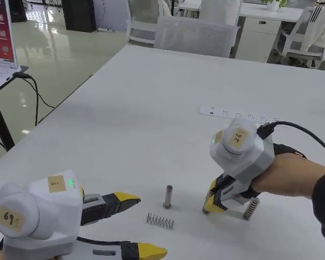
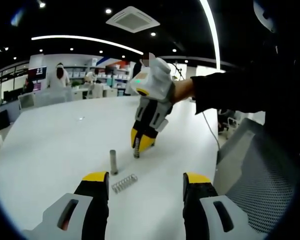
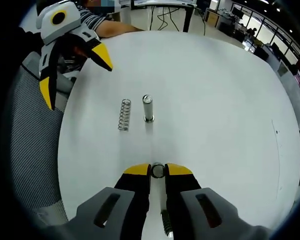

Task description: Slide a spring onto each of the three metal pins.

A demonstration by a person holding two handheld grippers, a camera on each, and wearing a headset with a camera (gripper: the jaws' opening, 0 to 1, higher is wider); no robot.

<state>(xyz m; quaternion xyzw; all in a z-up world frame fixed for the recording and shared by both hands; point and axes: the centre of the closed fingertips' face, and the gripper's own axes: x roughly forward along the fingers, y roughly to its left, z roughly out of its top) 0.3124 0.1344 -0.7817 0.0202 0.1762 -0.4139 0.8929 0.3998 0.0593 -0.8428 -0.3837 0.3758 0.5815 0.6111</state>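
Nearest us, the left gripper [image 2: 146,177] hovers low over the desk [image 1: 151,119] with its jaws spread wide and nothing between them. Just beyond its tips a loose spring [image 1: 160,220] lies flat on its side, and just past that stands a bare pin [image 1: 168,196], upright and apart from the spring. To the right of these, the right gripper [image 1: 215,201] points steeply down at the desk. In the right gripper view its jaws are clenched on the round top of a second pin [image 3: 157,171]. We cannot tell whether that pin carries a spring below the grip, since the jaws hide its shaft. Just beside this gripper, on its far right side, a third pin [image 1: 251,208] stands with coils wrapped along its length, so we judge that one finished. That puts us at about one pin of three done for certain. The bare pin has yet to take the loose spring, and the clamped pin is either being steadied or awaits its own spring. Farther back a white power strip [image 1: 233,115] lies on the desk, well clear of the work, and grey chairs [image 1: 195,35] stand at the far edge.
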